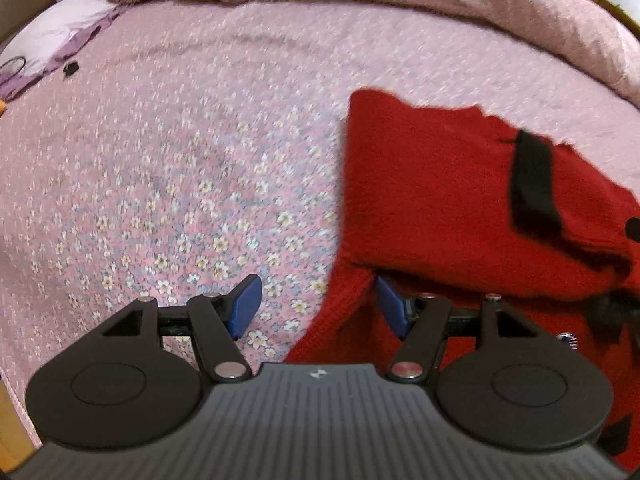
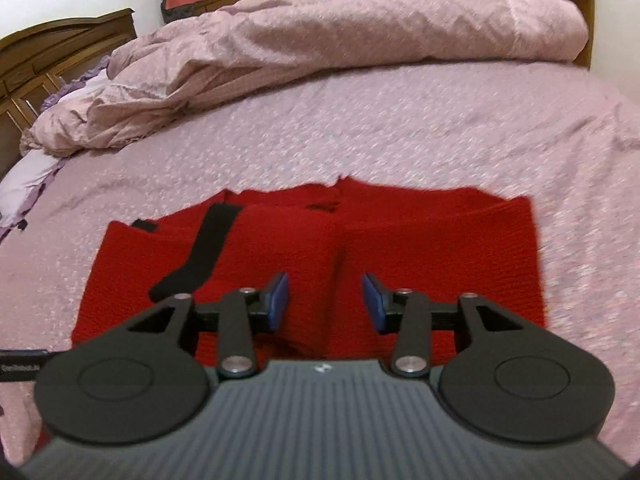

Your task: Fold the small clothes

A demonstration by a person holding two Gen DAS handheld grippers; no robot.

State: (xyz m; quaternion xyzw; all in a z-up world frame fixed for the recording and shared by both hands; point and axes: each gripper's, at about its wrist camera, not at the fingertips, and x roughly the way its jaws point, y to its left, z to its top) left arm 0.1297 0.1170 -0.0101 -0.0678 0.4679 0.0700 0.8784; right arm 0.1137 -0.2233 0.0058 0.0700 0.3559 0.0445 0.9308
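Red garment [image 2: 420, 248]: coarse knit cloth, matt, with black fabric strap [image 2: 208, 236]. Bed sheet [image 1: 180, 168]: quilted cotton-like cloth, floral print, matt. Duvet [image 2: 360, 28]: crinkled pink cloth. Headboard [image 2: 60, 36]: glossy brown wood. Left gripper [image 1: 318, 308]: matt black plastic, ribbed grey housing, shiny metal pivots, blue rubbery fingers [image 1: 246, 306].

Red knit garment [image 2: 420, 248] lies flat on the bed [image 2: 400, 128], partly folded, with a lengthwise crease down the middle. A black strip [image 2: 204, 252] runs across its left part, a small black patch by the far left corner. Far edge uneven; right edge straight.
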